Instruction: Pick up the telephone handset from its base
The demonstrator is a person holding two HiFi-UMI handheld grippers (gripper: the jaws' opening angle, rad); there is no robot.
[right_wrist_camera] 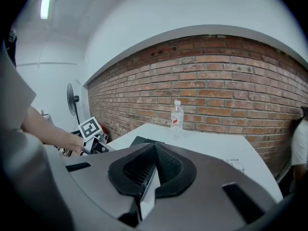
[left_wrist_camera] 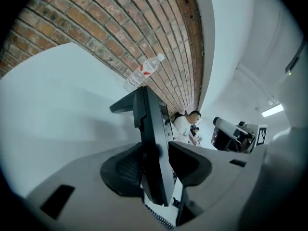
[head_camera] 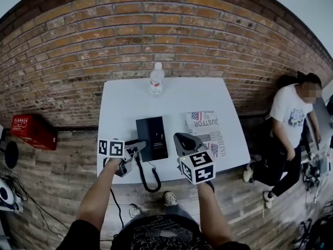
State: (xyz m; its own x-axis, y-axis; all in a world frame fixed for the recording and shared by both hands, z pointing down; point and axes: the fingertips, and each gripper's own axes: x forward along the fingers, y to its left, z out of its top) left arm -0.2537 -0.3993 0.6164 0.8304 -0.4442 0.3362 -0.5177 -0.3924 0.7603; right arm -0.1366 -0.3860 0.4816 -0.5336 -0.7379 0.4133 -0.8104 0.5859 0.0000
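At the front of the white table (head_camera: 177, 95), the left gripper (head_camera: 136, 148) is clamping its jaws on the black telephone handset (left_wrist_camera: 153, 148). It is holding the handset at the left edge of the black rectangular telephone base (head_camera: 152, 137). The black coiled cord (head_camera: 141, 175) is looping past the table's front edge. The right gripper (head_camera: 179, 138) is hovering just right of the base, its jaws pressed together on nothing.

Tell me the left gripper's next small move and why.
Probably raise the left gripper straight up a little. Its jaws are shut on the handset, at the left side of the base, and the coiled cord hangs in a slack loop, so lifting should not drag the base.
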